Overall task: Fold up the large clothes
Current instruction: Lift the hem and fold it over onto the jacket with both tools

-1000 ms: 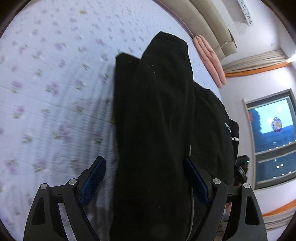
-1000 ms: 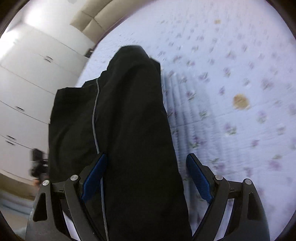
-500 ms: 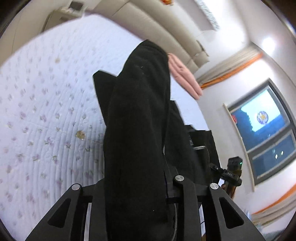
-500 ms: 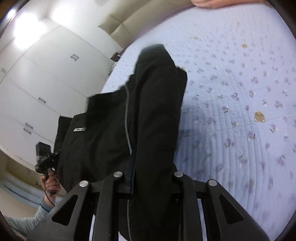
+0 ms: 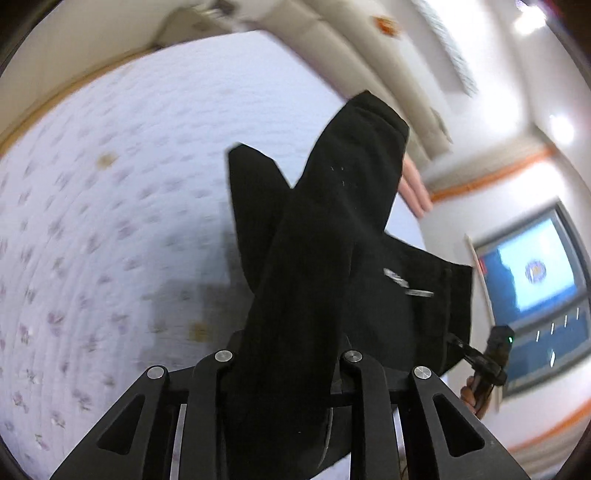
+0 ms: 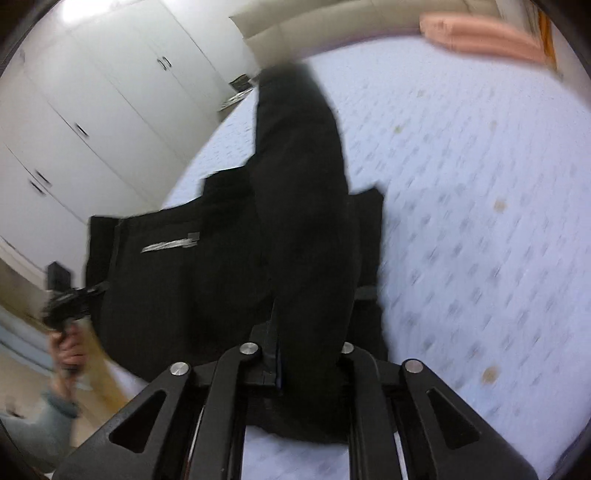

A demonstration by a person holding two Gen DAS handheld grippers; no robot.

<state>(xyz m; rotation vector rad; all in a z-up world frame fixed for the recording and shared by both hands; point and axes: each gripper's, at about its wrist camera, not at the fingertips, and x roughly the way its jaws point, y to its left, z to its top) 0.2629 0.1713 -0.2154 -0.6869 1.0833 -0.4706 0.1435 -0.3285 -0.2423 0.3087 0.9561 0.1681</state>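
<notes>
A large black garment point(image 5: 325, 236) with a small white logo hangs stretched between both grippers above the bed. My left gripper point(image 5: 284, 365) is shut on one bunched edge of it; the cloth hides the fingertips. My right gripper point(image 6: 306, 354) is shut on the other edge of the black garment point(image 6: 295, 192), and its sleeve or leg rises in front of the lens. The right gripper also shows in the left wrist view point(image 5: 487, 358), and the left gripper in the right wrist view point(image 6: 70, 299), each at the garment's far edge.
The bed point(image 5: 110, 206) with a white floral quilt lies below. A pink pillow point(image 6: 484, 33) and beige headboard point(image 5: 369, 48) are at its far end. White wardrobe doors point(image 6: 92, 110) stand on one side, a window point(image 5: 532, 273) on the other.
Both grippers went from open around the cloth to shut on it. They then lifted the garment off the bed and the views tilted upward toward the room.
</notes>
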